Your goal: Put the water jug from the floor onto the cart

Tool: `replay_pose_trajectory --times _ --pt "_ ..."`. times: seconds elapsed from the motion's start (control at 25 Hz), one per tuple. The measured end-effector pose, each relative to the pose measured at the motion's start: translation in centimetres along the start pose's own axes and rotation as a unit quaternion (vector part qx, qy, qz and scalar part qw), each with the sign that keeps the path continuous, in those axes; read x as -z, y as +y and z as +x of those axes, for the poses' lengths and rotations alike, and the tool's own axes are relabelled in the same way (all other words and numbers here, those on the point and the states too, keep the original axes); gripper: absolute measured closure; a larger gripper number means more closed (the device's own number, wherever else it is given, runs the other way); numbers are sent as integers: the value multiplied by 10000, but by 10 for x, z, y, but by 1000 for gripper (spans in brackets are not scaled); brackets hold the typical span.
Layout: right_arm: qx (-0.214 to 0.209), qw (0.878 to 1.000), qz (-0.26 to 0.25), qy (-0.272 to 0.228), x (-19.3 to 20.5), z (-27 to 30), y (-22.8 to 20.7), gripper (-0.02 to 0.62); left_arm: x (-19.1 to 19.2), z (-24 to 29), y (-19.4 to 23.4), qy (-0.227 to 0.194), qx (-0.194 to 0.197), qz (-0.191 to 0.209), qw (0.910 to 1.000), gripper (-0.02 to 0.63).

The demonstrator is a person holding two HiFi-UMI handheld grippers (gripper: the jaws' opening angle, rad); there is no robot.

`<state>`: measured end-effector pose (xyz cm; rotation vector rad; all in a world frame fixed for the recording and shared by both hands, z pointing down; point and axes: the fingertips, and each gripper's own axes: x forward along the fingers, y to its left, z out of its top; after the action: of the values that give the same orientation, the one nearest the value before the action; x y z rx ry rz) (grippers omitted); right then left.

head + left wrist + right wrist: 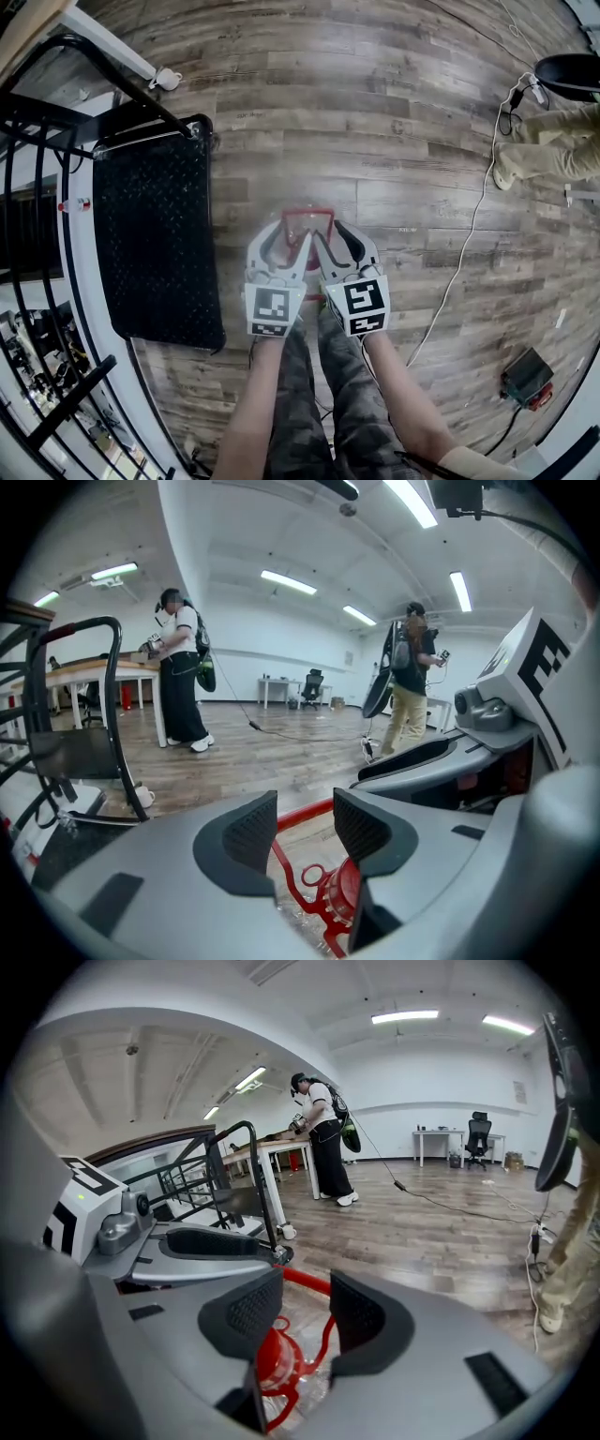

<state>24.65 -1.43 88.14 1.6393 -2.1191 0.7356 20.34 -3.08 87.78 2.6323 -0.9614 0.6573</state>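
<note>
Two grippers sit side by side below me, my left gripper (289, 236) and my right gripper (336, 239), both angled down over the water jug (307, 216). The water jug stands on the wooden floor (403, 122), just right of the cart (155, 234), whose black deck lies flat.

From the head view I see little of the jug beyond its red handle (307, 212), which shows past the fingertips. In the left gripper view the jaws stand apart. The handle's bar crosses the gap beyond them and the red cap (342, 892) sits lower down, with the pads pressing on nothing. The right gripper view shows much the same: jaws apart, handle and cap in the gap, no contact that I can make out.

A white cable (469, 234) trails across the floor to the right.
</note>
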Motion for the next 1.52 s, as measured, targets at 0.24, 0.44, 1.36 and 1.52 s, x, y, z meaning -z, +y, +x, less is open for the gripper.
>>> replay_pose_trajectory --times 0.24,0.44,1.36,1.52 --pt "285 9994 126 120 19 17 -13 427 23 14 6 158 -69 -113 9998 423" --pt "359 9991 159 189 25 28 -14 419 36 24 16 306 -236 -197 9991 405" --pt "548 9948 298 809 53 72 -38 403 62 60 32 814 208 -505 9952 405" --pt "547 9944 361 832 53 77 -43 405 64 63 34 909 265 -520 9941 404"
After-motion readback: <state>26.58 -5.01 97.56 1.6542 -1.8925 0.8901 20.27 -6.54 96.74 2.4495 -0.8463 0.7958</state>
